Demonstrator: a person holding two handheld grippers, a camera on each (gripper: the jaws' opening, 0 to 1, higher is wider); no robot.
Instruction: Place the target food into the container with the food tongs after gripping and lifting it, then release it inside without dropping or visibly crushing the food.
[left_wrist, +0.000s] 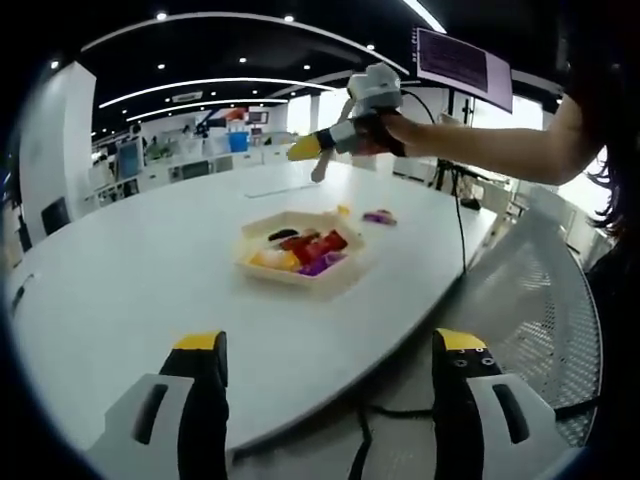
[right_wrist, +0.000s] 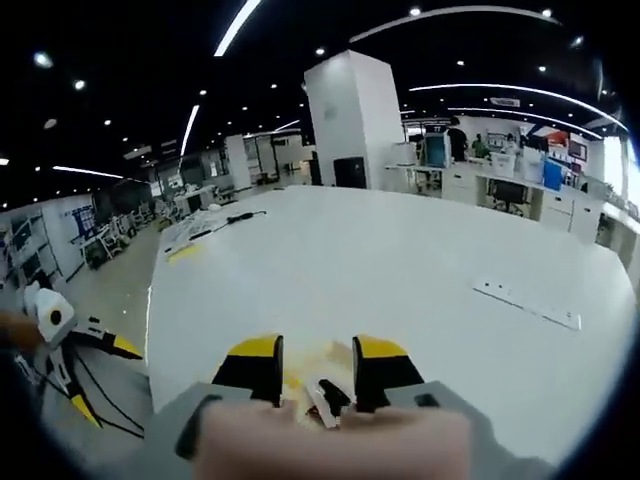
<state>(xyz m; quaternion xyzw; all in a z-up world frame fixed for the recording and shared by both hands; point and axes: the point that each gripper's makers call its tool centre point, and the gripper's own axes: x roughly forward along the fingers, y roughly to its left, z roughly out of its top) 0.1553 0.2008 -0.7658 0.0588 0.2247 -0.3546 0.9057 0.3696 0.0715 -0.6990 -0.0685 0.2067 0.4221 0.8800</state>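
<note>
A large white oval counter (left_wrist: 150, 270) carries a cream tray-like container (left_wrist: 300, 255) near its middle, loaded with red, yellow and purple food pieces (left_wrist: 310, 250). Two loose food items (left_wrist: 378, 216) lie just beyond the container. The left gripper (left_wrist: 325, 350) hangs at the counter's near edge, jaws spread wide and empty. The right gripper (right_wrist: 315, 365), held in a hand (left_wrist: 385, 130) above the far side, stands narrowly parted around the food tongs (right_wrist: 325, 395); contact cannot be told.

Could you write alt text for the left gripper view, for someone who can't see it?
A tray of colourful food sits on a big white table, with a small purple piece lying beyond it. A person's arm holds the right tool above the table's far side, while the open left tool waits at the near edge.
</note>
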